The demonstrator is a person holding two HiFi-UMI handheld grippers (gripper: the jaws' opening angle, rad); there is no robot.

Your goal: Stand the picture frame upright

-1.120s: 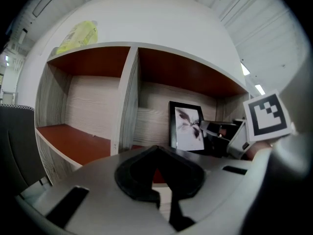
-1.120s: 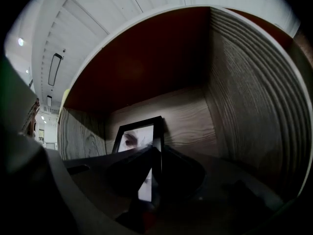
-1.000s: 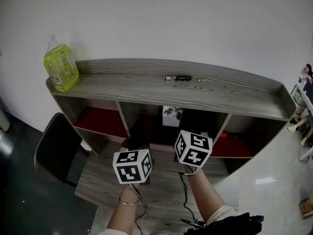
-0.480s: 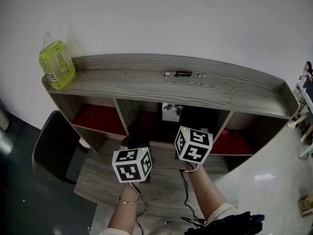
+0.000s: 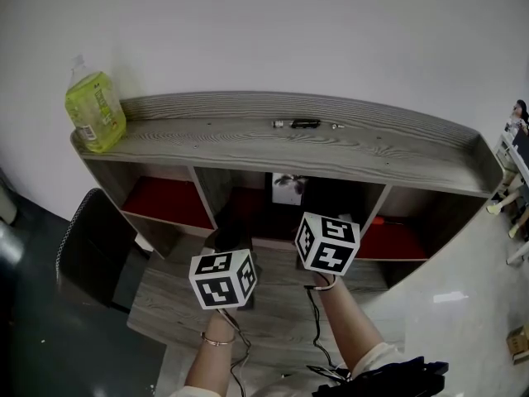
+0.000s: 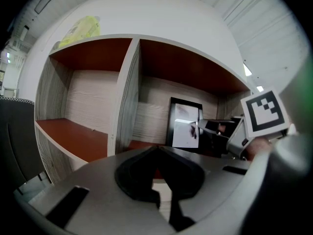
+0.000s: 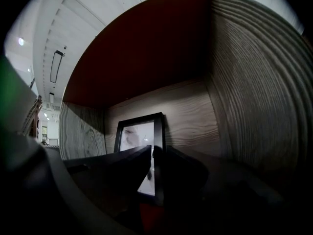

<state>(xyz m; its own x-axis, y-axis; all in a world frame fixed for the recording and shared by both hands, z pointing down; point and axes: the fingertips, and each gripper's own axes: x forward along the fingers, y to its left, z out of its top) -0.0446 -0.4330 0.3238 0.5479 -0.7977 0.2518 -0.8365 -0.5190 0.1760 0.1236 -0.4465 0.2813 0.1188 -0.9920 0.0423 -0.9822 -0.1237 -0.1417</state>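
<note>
The black picture frame with a pale print stands upright in the middle compartment and leans on the wooden back wall. In the head view only the picture frame's top shows under the shelf. My right gripper reaches into that compartment, its jaws nearly together with the frame's right border between them. From the left gripper view the right gripper's fingertips sit at the picture frame's right edge. My left gripper hangs back over the desk, shut and holding nothing.
A grey wooden shelf unit with red-floored compartments stands on the desk. On its top are a green bottle at the left and a small dark pen-like object. A black chair stands at the left. Cables trail from both grippers.
The head view has shifted slightly. The frame stays upright and both grippers hold nearly the same places.
</note>
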